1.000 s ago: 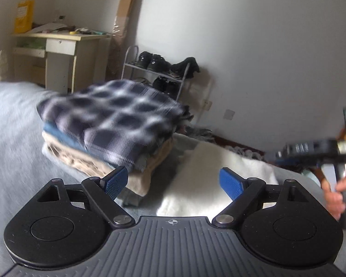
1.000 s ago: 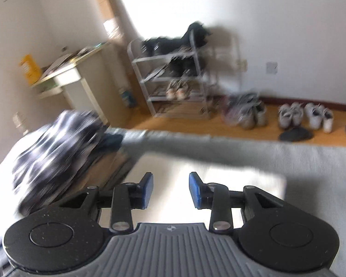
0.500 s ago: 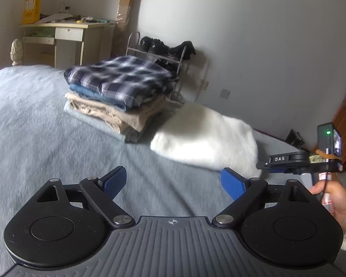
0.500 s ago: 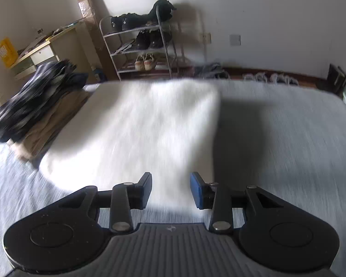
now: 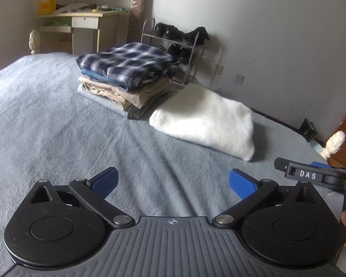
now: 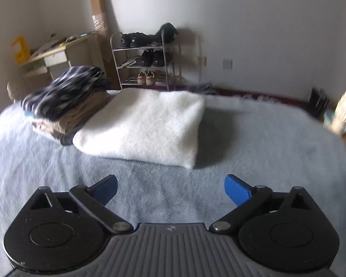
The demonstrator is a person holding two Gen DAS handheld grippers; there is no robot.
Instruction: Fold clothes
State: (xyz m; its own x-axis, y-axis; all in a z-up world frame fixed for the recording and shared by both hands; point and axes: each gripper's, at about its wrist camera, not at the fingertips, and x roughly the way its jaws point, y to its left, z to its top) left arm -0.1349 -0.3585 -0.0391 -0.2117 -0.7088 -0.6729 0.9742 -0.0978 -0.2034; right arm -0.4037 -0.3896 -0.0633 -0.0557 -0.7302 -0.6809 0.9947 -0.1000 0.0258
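Now folded fluffy white garment (image 6: 147, 127) beside clothes stack (image 5: 124, 78), left gripper (image 5: 173, 183) and right gripper (image 6: 170, 188) just spread wide, empty.

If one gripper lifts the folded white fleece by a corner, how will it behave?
The white fleece would probably sag and unfold: it looks thick, soft and floppy. It seems light for its bulk. Its fuzzy pile likely resists slipping. It lies close against the clothes stack, which a drag might disturb.

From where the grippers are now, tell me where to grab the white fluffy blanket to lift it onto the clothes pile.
Probably best to take the white blanket by its near folded edge, one gripper toward each end, coming in low from the front. It lies flat and thick on the bed, beside the clothes pile, and that edge faces both open grippers.
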